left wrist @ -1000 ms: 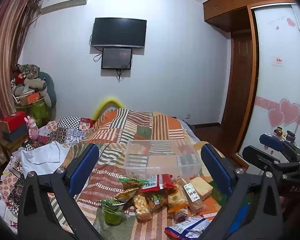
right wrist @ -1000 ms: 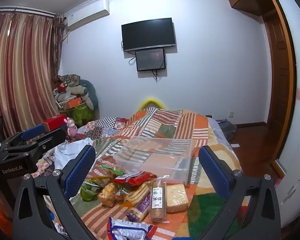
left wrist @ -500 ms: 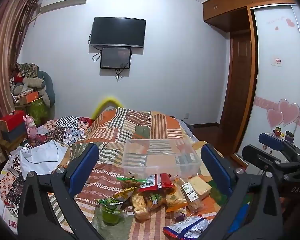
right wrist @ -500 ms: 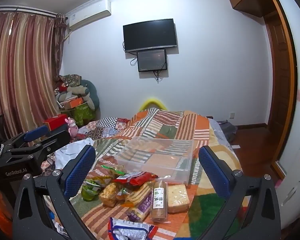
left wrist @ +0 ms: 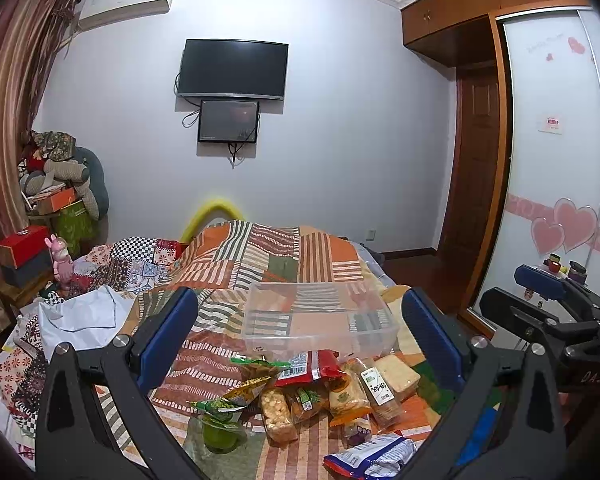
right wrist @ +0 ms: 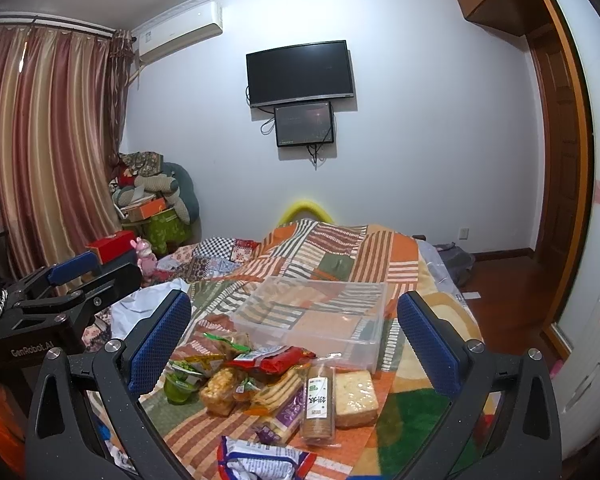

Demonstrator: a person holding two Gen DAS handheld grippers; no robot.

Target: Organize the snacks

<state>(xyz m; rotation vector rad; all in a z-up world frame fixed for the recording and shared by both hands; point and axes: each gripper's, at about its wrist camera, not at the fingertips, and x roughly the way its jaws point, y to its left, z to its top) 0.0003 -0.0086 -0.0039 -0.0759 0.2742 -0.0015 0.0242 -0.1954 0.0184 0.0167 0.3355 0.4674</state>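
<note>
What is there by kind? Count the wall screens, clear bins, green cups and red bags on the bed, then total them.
Wall screens: 2
Clear bins: 1
Green cups: 1
Red bags: 1
Total: 5

A patchwork quilt (left wrist: 284, 256) is showing orange, green and cream stripes under a clear plastic bin (left wrist: 320, 320), while a red packet (right wrist: 272, 360), a green cup (right wrist: 179, 388) (blue-and-white wrapper (left wrist: 372, 454) nearest) are lying among the snacks.
</note>
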